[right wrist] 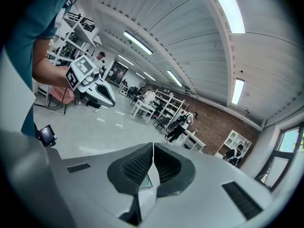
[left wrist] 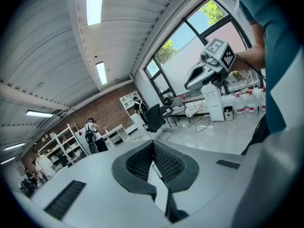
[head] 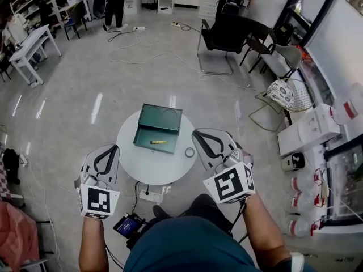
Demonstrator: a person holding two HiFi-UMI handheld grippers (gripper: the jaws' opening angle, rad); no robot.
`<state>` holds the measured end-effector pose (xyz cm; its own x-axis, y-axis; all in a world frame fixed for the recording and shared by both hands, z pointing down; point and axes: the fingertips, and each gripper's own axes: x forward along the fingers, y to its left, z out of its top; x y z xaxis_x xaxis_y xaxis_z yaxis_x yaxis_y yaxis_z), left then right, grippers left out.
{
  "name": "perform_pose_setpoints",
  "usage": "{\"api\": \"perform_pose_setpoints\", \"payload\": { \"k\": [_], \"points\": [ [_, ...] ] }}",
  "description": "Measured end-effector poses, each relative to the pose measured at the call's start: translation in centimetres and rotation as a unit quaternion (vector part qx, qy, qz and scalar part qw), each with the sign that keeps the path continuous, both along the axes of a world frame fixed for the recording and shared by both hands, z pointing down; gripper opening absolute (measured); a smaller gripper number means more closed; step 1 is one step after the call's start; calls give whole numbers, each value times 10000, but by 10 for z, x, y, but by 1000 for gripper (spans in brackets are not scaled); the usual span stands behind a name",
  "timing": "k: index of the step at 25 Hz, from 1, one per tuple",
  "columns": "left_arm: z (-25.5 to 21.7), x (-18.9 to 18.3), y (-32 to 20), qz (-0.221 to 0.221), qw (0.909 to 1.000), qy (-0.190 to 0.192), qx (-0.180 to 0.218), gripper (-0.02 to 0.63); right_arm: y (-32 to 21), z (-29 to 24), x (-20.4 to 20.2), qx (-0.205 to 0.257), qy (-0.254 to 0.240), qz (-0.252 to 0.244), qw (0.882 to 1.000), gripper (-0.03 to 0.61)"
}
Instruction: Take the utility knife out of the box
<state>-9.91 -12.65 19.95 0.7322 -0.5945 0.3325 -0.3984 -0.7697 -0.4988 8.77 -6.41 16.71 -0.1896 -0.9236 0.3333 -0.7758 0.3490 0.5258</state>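
**Item:** utility knife (head: 159, 142), slim and yellow. It lies flat on the floor of the open green box (head: 161, 118), toward the box's front wall and roughly crosswise.

**Setting:** the box sits on a round white desk (head: 150, 166). A small ring (head: 189, 152) lies on the desk just outside the box's right front corner.

**Handling (judged):** light, rigid and narrow, probably with a smooth casing that could slip or pivot between the pads. Best pinched across the middle of the handle, coming from above the box to clear its low walls.

**Tools:** left tool (left wrist: 153, 145) has its pads closed together on nothing. Right tool (right wrist: 153, 147) is likewise closed and empty. Both are short of the box, one off each front corner.

**Not legible:**
- The knife is too small to tell which end carries the blade, or whether the blade is retracted.
- The ring's identity is unclear.
- Neither gripper view shows the knife.
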Motion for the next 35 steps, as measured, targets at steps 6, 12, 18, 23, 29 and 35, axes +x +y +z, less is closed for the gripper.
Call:
{"api": "perform_pose_setpoints", "payload": {
  "k": [6,12,18,23,29,35],
  "points": [
    [28,10,-38,-351,9992,23,-198,18,-56,28,20,-196,-9,-336,9992,38],
    [26,11,-64,-950,9950,123,-279,18,-117,45,22,-405,-76,-1025,9939,38],
    [48,1,-96,-1450,9884,107,-439,18,-174,68,17,-564,-100,-1405,9884,38],
    [70,-5,-117,-1638,9847,98,-580,18,-208,96,11,-802,-153,-1612,9835,38],
    [99,-31,-130,-1967,9767,-26,-854,18,-233,132,-8,-1084,-130,-1799,9776,38],
    [122,-43,-135,-2044,9741,-6,-969,18,-248,171,-21,-1334,-98,-1935,9719,38]
  ]
}}
